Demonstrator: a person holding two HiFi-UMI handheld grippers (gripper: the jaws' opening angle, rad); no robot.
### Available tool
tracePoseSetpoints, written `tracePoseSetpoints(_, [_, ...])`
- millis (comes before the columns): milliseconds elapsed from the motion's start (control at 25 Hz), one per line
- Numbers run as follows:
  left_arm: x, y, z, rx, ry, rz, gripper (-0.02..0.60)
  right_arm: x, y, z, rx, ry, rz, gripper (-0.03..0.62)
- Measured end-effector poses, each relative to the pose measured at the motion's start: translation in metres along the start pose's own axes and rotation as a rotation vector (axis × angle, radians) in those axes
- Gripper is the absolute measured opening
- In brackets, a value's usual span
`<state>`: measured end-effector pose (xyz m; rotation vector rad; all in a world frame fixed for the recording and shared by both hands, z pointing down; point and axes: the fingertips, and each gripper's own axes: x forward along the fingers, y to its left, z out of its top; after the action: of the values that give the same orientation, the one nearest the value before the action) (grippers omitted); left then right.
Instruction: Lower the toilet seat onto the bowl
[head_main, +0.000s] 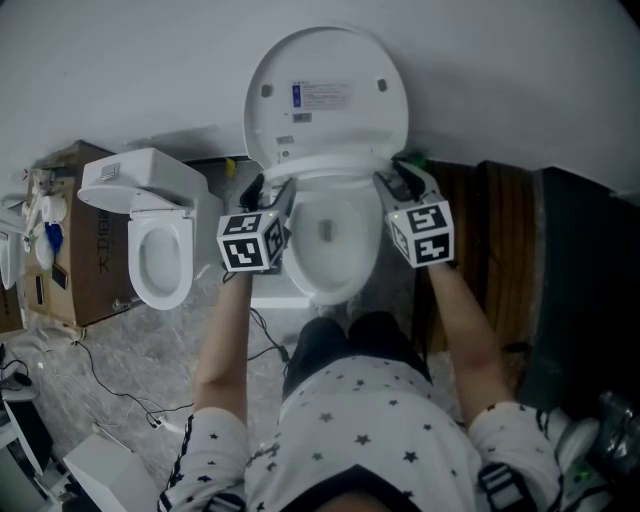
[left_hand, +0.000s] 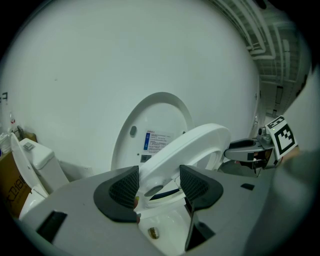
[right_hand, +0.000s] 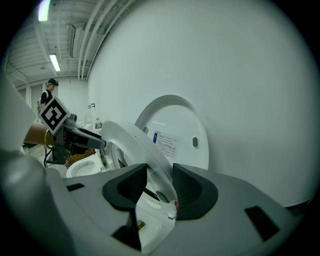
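Note:
The white toilet seat (head_main: 335, 167) stands partly raised over the bowl (head_main: 335, 245), in front of the upright lid (head_main: 325, 95) with its label. My left gripper (head_main: 270, 200) grips the seat's left side and my right gripper (head_main: 392, 185) its right side. In the left gripper view the seat ring (left_hand: 195, 142) runs between the dark pads (left_hand: 125, 189) of the left gripper (left_hand: 159, 186), which close on it. The right gripper view shows the ring (right_hand: 131, 142) clamped in the right gripper (right_hand: 160, 187). Each gripper sees the other across the seat.
A second white toilet (head_main: 150, 230) stands to the left beside a cardboard box (head_main: 85, 275). Cables (head_main: 110, 390) trail over the marble floor. Dark wooden boards (head_main: 500, 230) lie to the right. A person (right_hand: 48, 92) stands far off.

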<state>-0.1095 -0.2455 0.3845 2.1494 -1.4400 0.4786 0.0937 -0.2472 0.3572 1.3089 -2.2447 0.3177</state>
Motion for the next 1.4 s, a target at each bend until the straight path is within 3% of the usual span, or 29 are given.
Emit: tracePoseSetpoints(1400, [-0.032, -0.016, -0.051, 0.009, 0.052, -0.016, 0.262, -0.035, 0.032, -0.043, 0.008, 0.008, -0.057, 0.169])
